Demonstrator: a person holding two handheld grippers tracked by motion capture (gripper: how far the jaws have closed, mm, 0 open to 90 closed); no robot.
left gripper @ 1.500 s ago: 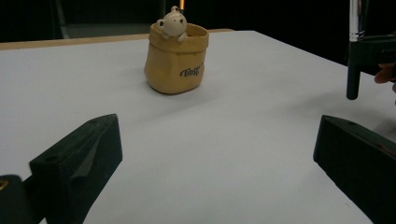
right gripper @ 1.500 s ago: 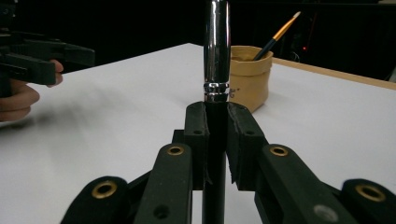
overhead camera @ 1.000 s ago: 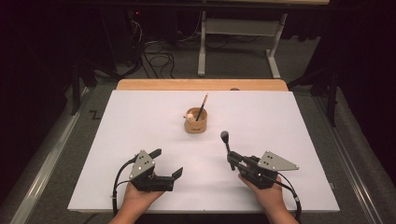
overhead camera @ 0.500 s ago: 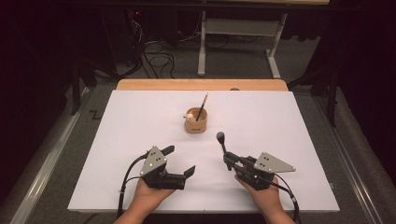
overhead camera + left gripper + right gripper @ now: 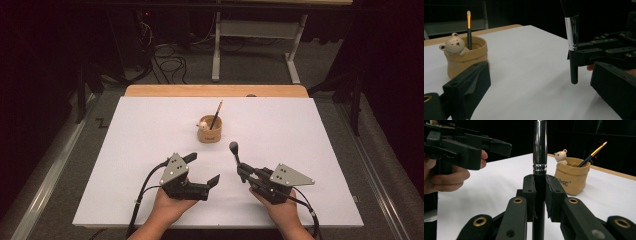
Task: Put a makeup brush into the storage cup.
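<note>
Looking down, I see the white table (image 5: 150, 150) with the tan bear cup (image 5: 209, 134) holding a thin brush (image 5: 217, 114) at centre. My right gripper (image 5: 243, 174), at five o'clock from it, clamps a makeup brush (image 5: 234, 152) upright. My left gripper (image 5: 202, 169), at seven o'clock, has its jaws apart, empty.

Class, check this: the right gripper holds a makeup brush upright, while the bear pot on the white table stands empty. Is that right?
Not quite. The bear pot is not empty: a thin brush leans in it, as the right gripper view shows. The right gripper does hold the makeup brush upright.
</note>
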